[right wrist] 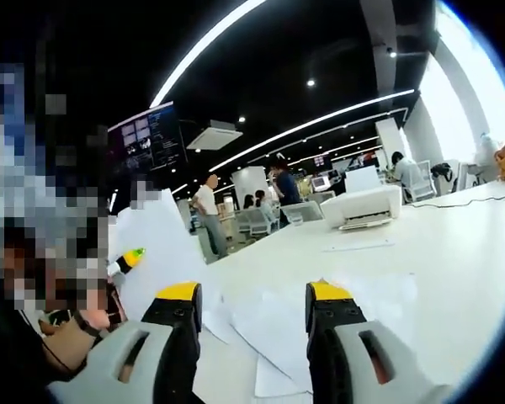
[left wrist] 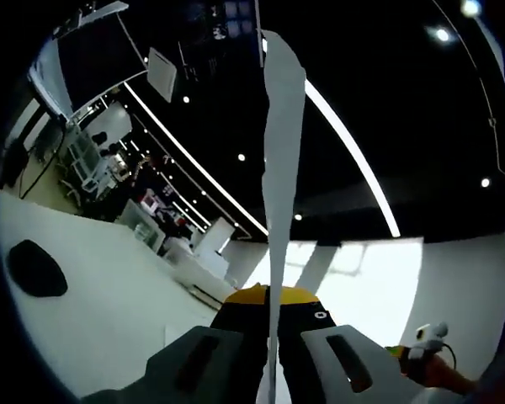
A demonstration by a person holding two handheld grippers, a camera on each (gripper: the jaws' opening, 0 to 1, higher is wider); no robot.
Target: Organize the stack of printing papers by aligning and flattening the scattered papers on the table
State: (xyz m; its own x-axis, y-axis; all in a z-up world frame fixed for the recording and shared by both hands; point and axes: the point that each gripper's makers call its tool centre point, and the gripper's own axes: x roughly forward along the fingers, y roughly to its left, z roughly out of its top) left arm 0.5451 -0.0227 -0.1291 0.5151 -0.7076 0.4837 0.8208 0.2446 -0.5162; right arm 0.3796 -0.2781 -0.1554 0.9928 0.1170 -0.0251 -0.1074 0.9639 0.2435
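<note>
The left gripper (left wrist: 273, 337) has its jaws closed on a sheaf of papers (left wrist: 282, 151), seen edge-on in the left gripper view, rising thin and a little wavy from between the jaws up toward the ceiling. The right gripper (right wrist: 257, 316) has its jaws wide apart with nothing between them. In the right gripper view it looks down on the white table (right wrist: 421, 244), where loose sheets (right wrist: 278, 332) lie scattered and overlapping just ahead of the jaws. The lifted papers show at the left of that view, held up by the other gripper.

Paper is light, thin and soft; it bends and slides easily, and a hard pinch can crease it. I judge it best to take hold near an edge, with several sheets together. A printer (right wrist: 366, 206) stands farther back on the table, and people stand behind it.
</note>
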